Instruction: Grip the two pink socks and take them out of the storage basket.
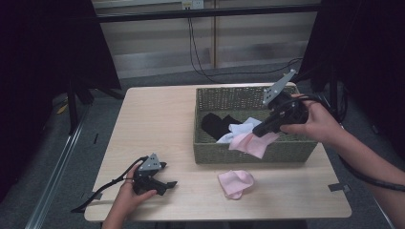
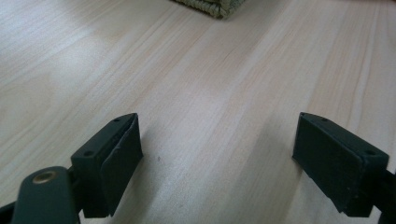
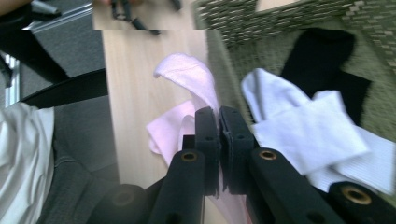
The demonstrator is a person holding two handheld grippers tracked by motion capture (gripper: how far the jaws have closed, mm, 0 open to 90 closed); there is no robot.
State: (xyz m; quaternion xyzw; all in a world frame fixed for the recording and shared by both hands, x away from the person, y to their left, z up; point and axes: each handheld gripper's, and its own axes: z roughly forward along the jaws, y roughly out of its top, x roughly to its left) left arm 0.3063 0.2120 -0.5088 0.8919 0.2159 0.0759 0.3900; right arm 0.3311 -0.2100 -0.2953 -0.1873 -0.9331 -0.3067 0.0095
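Pale wooden table (image 1: 162,124) is topped by a green woven basket (image 1: 248,153), over which a pink sock (image 1: 255,143) is pinched by the right gripper (image 1: 258,132). No writing is seen. Near the front edge, the left gripper (image 1: 165,175) is rested with jaws spread.

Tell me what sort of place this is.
Probably a recording studio or lab, not a home: black curtains flank a lone pale wooden table, cables trail across grey carpet.
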